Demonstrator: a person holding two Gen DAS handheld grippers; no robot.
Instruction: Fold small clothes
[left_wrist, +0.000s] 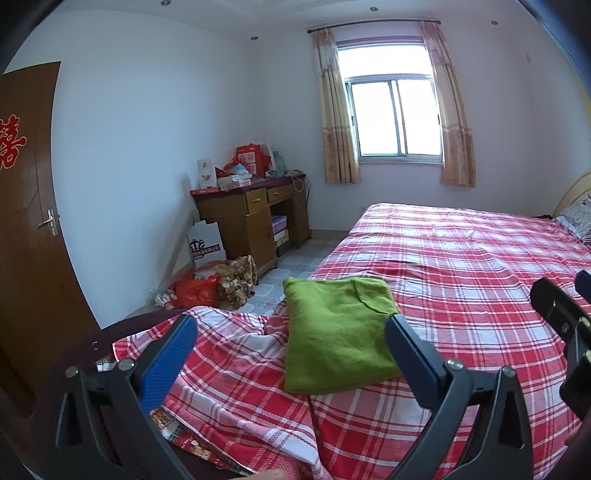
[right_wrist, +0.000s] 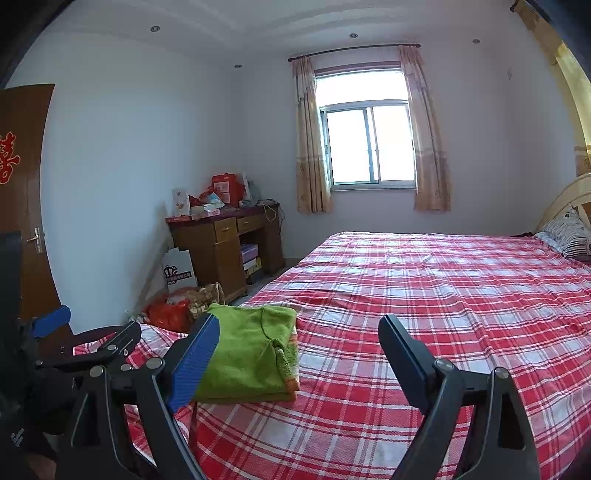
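Both tongs hang above the bed with fingers spread wide and nothing between them. The left tongs (left_wrist: 291, 343) frame the folded green garment (left_wrist: 338, 332), which lies flat just ahead on the red plaid bedsheet (left_wrist: 461, 266), near the bed's foot corner. The right tongs (right_wrist: 299, 343) have it ahead and to their left. Its long axis runs away from the tongs, toward the window wall.

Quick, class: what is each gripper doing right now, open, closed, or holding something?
Left gripper: open, holding nothing; the folded green garment lies on the bed beyond it.
Right gripper: open, holding nothing.
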